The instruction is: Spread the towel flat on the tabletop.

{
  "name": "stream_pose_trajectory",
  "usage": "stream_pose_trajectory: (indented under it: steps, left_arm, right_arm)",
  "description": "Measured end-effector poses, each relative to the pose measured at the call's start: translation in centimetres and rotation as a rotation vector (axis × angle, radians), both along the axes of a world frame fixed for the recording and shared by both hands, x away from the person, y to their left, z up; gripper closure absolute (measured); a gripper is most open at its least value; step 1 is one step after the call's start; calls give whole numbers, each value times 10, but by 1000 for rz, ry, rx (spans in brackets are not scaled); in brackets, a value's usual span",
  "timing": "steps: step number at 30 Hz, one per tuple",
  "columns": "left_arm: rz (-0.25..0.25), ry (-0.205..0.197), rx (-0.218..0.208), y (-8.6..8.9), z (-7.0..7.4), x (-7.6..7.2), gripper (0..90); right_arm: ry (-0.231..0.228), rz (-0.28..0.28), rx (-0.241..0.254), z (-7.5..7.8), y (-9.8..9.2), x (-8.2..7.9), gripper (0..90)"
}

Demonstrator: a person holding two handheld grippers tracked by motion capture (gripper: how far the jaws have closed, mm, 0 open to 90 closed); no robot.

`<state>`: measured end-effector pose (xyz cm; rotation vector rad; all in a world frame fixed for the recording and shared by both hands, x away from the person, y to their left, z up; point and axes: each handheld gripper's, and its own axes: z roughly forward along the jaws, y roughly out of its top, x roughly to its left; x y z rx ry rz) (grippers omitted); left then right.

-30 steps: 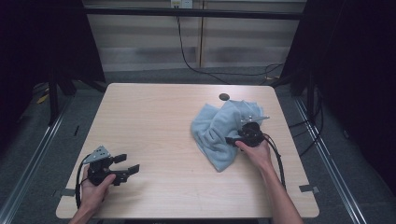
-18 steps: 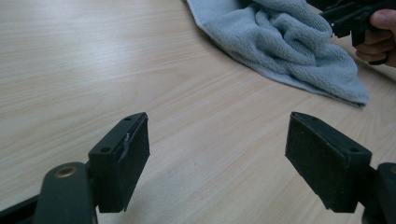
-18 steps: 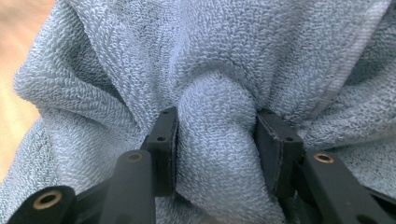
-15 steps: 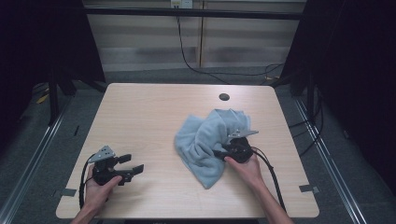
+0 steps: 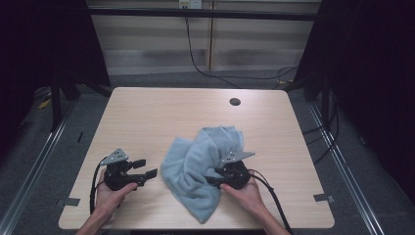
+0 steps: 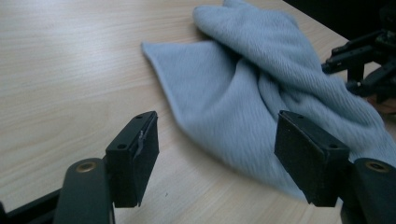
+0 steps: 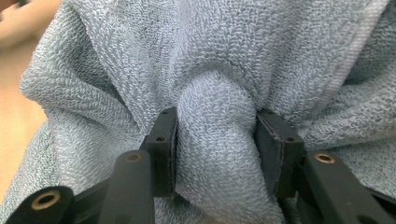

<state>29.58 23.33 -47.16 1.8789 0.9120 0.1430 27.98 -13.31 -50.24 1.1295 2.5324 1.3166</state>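
Bare tabletop across far half and left side; open passage there. Crumpled blue towel blocks near centre, spreading from mid-table to near edge. Narrow bare strip between towel and left gripper. Small dark hole near far edge, flush.

Towel between grippers, on table

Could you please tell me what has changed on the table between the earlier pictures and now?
The right gripper closed on a fold of the towel and dragged it left and toward the person. The left gripper, jaws just narrowing with nothing between them, shifted slightly toward the towel. The table stayed as it was.
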Motion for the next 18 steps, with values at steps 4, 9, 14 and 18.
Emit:
stream_pose_trajectory:
  steps: [4, 9, 14, 18]
  left_arm:
    - [-8, -6, 4, -10, 8, 9, 359]
    - [-22, -8, -4, -29, 18, 25, 362]
    - [-58, 5, 19, -54, 20, 45, 378]
    - [-48, 39, -3, -68, 7, 56, 361]
  right_arm:
    - [-1, 58, 1, 7, 9, -10, 464]
    - [-49, 46, 59, 33, -13, -4, 459]
    - [-101, -35, 51, 49, -37, 21, 481]
    - [-122, -67, 45, 51, -42, 52, 531]
